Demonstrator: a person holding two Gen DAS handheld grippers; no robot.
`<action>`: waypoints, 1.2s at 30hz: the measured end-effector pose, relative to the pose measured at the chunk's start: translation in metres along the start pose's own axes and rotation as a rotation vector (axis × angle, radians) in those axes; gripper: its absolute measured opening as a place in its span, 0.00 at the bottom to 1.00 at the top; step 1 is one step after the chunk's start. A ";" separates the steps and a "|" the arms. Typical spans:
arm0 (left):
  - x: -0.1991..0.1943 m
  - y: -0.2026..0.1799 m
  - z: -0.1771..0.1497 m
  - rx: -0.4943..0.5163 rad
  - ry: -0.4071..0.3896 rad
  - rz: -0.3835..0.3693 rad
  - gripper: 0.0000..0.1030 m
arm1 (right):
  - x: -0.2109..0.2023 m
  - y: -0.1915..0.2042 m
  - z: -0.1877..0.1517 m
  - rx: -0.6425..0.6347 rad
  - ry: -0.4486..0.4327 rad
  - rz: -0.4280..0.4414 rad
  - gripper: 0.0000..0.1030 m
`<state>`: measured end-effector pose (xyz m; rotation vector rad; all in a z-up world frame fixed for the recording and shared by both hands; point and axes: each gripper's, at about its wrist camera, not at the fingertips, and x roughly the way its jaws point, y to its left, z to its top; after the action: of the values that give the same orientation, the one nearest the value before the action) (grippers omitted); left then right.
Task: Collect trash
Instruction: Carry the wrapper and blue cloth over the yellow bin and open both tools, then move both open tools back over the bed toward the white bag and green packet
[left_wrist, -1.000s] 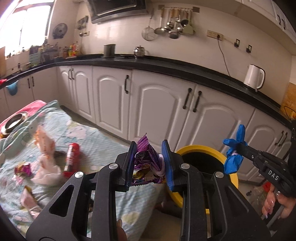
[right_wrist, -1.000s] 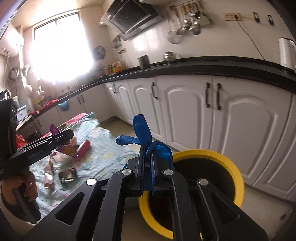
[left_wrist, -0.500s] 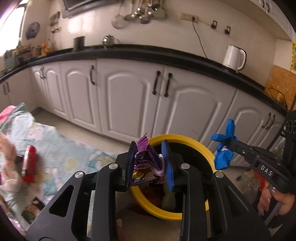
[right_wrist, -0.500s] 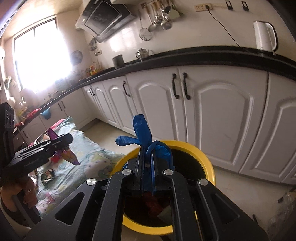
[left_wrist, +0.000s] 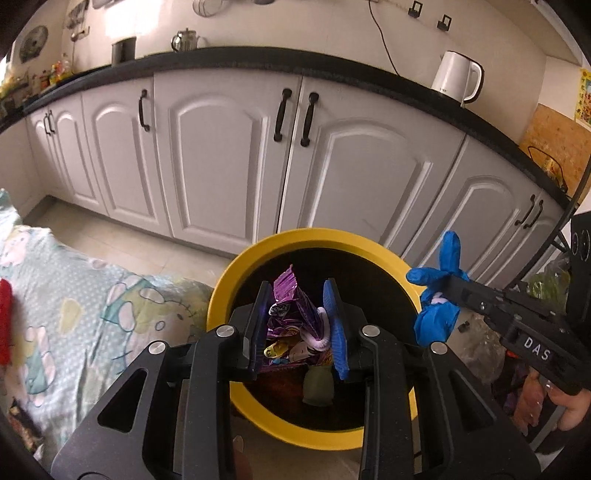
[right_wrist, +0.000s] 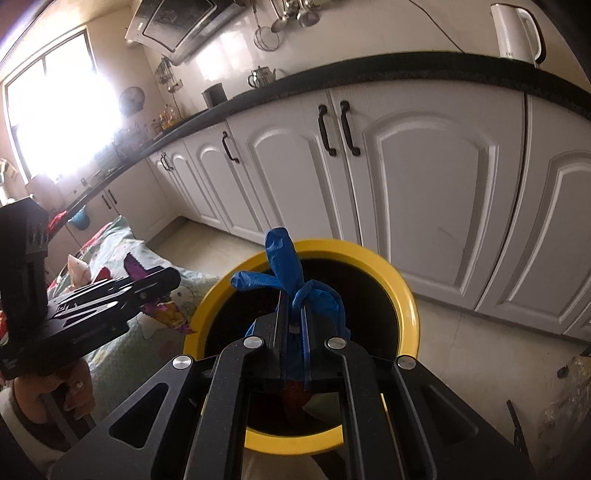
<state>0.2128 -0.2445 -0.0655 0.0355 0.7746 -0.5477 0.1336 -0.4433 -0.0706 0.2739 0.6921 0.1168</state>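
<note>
Over the mouth of the round yellow-rimmed plastic bin (left_wrist: 314, 437), as your left wrist camera shows it, your left gripper (left_wrist: 297, 325) has its jaws drawn part-way in and pinched on a crumpled purple foil snack wrapper (left_wrist: 291, 312), with a pale curl of plastic caught against the blue pad. The wrapper hangs above the dark opening, so a release should drop it inside. The risk is that light foil clings to the pad or springs sideways as you let go; the patterned pale-green cloth (left_wrist: 74, 325) lies just beside the bin and would catch it. To your right, the right gripper (left_wrist: 448, 291) carries a knotted blue rubber glove (left_wrist: 437, 314) near the far rim, and from this angle I cannot tell whether it is fully over the opening.

From your right wrist camera, the right gripper (right_wrist: 293, 314) is closed fully on the blue glove (right_wrist: 288, 273), whose loose fingers stick up above the jaws with the bin (right_wrist: 295, 439) directly beneath. Rubber can cling to the pads, so it may stay stuck when you open. Your left gripper (right_wrist: 155, 282) sits at the bin's left edge here, close to the rim; opening there could land the wrapper on the cloth.
</note>
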 end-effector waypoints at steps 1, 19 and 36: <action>0.003 0.001 0.000 -0.003 0.005 0.000 0.22 | 0.002 -0.002 0.000 0.003 0.007 0.000 0.06; 0.009 0.021 0.001 -0.072 0.030 0.040 0.66 | 0.012 -0.020 -0.003 0.062 0.027 -0.023 0.28; -0.065 0.061 0.002 -0.153 -0.122 0.186 0.89 | -0.006 0.019 0.005 -0.031 -0.059 -0.023 0.47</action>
<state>0.2056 -0.1623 -0.0301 -0.0666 0.6842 -0.3101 0.1320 -0.4275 -0.0578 0.2384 0.6344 0.0975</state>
